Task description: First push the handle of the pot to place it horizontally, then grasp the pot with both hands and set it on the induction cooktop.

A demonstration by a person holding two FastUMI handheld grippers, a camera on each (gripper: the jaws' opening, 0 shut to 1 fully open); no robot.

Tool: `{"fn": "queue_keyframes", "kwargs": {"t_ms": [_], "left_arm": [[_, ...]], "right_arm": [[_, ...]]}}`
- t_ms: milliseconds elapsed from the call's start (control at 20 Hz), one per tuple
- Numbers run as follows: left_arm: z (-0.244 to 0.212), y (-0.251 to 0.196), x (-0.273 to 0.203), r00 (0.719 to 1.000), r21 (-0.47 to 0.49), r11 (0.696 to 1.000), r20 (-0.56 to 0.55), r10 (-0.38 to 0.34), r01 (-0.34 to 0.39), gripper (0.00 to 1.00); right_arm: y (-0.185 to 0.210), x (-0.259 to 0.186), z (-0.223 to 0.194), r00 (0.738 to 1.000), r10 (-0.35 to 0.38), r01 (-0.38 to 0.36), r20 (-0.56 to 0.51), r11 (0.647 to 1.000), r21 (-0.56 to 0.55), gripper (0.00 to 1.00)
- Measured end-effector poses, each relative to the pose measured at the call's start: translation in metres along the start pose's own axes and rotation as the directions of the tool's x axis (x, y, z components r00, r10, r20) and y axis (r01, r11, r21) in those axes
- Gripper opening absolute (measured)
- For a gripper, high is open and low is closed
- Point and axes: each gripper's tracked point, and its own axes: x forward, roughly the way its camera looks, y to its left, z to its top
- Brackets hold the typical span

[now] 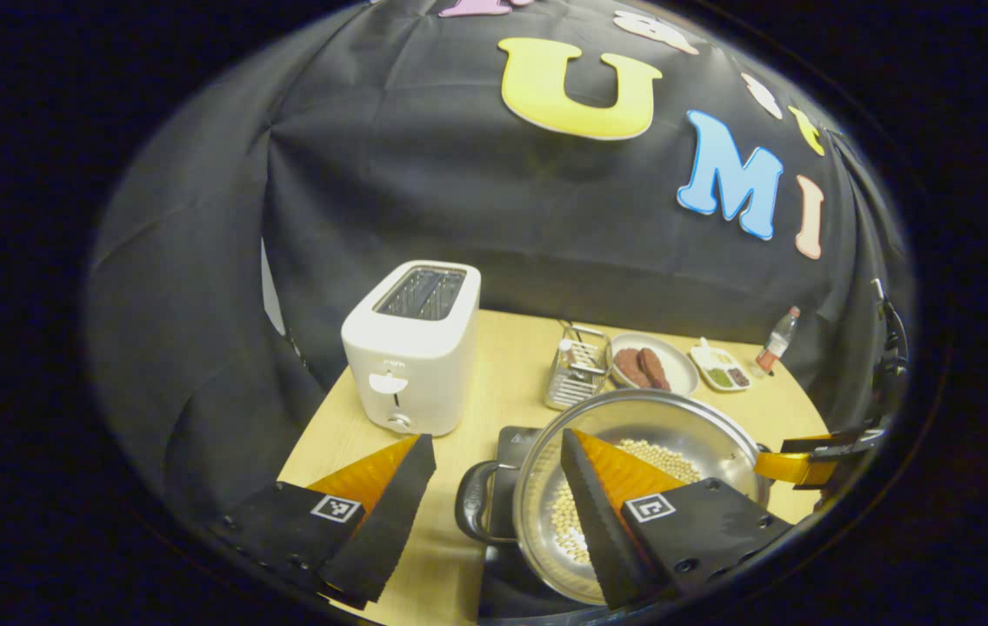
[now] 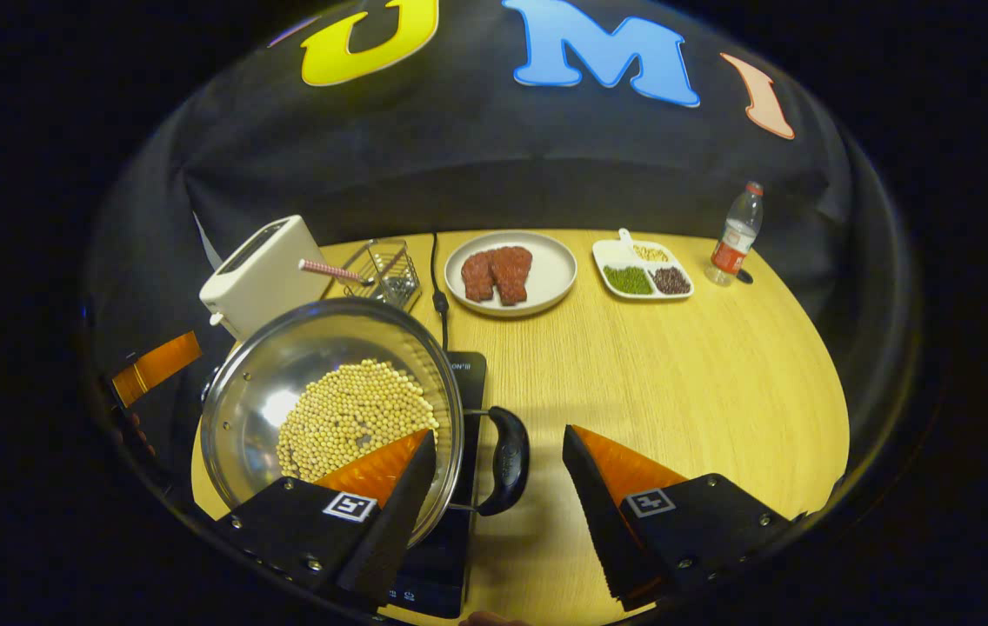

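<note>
A steel pot (image 1: pixel 668 426) (image 2: pixel 268 382) with soybeans in it sits on the black induction cooktop (image 1: pixel 518 445) (image 2: pixel 470 372). Its black side handles lie level. My left gripper (image 1: pixel 496 436) is open, its fingers either side of the pot's near handle (image 1: pixel 470 504) without touching it, the right finger over the pot's rim. My right gripper (image 2: pixel 500 433) is open too, around the opposite handle (image 2: pixel 507 461), with its left finger over the rim. Each view catches the other gripper as an orange finger beyond the pot: the right gripper (image 1: pixel 794 467) and the left gripper (image 2: pixel 155 365).
On the wooden table (image 2: pixel 677 374) stand a white toaster (image 1: pixel 411 348), a wire holder (image 1: pixel 577 374), a plate with meat (image 2: pixel 510 271), a divided dish of beans (image 2: pixel 642 271) and a small bottle (image 2: pixel 733 235). A black cable (image 2: pixel 437 278) runs back from the cooktop.
</note>
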Motion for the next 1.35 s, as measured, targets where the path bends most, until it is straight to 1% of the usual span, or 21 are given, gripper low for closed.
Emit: {"fn": "queue_keyframes", "kwargs": {"t_ms": [100,150,250,300,450,550,650,750,850,950,1100,1150,1350], "left_arm": [[0.021,-0.025,-0.019,0.998,0.021,1.000,0.068,0.005,-0.006,0.95],[0.034,-0.042,-0.030,0.995,0.036,0.999,0.105,-0.004,0.001,0.96],[0.058,-0.083,-0.052,0.983,0.063,0.998,0.180,-0.033,0.022,0.94],[0.071,-0.106,-0.064,0.975,0.070,0.997,0.216,-0.054,0.040,0.94],[0.108,-0.181,-0.099,0.946,0.093,0.992,0.305,-0.113,0.088,0.94],[0.128,-0.222,-0.121,0.927,0.117,0.988,0.350,-0.138,0.103,0.94],[0.151,-0.260,-0.154,0.895,0.149,0.984,0.419,-0.152,0.097,0.96],[0.167,-0.294,-0.179,0.868,0.170,0.982,0.472,-0.156,0.084,0.95],[0.173,-0.328,-0.203,0.843,0.175,0.981,0.512,-0.165,0.086,0.94],[0.175,-0.349,-0.218,0.833,0.178,0.982,0.532,-0.152,0.065,0.94],[0.173,-0.374,-0.238,0.830,0.171,0.985,0.544,-0.120,0.030,0.94],[0.172,-0.379,-0.242,0.835,0.163,0.987,0.541,-0.105,0.019,0.94],[0.170,-0.388,-0.259,0.850,0.134,0.991,0.524,-0.049,-0.025,0.94]], "right_arm": [[-0.014,-0.019,0.024,0.995,0.001,0.000,0.097,1.000,-0.012,0.88],[-0.022,-0.031,0.036,0.989,-0.002,0.004,0.145,1.000,-0.015,0.89],[-0.042,-0.059,0.065,0.970,-0.008,0.011,0.243,1.000,-0.010,0.89],[-0.054,-0.075,0.080,0.957,-0.014,0.017,0.289,1.000,-0.008,0.88],[-0.091,-0.123,0.111,0.915,-0.038,0.040,0.402,0.999,0.005,0.88],[-0.116,-0.152,0.130,0.888,-0.054,0.049,0.457,0.999,0.024,0.88],[-0.140,-0.182,0.146,0.860,-0.069,0.052,0.506,0.998,0.046,0.88],[-0.163,-0.210,0.158,0.833,-0.079,0.055,0.547,0.997,0.059,0.88],[-0.180,-0.234,0.169,0.807,-0.070,0.031,0.586,0.997,0.075,0.88],[-0.198,-0.248,0.176,0.799,-0.061,0.009,0.598,0.996,0.089,0.88],[-0.226,-0.273,0.175,0.796,-0.049,0.002,0.604,0.997,0.078,0.88],[-0.233,-0.277,0.176,0.796,-0.046,0.004,0.603,0.998,0.070,0.88],[-0.248,-0.287,0.169,0.807,-0.007,-0.031,0.591,0.998,0.054,0.88]]}}
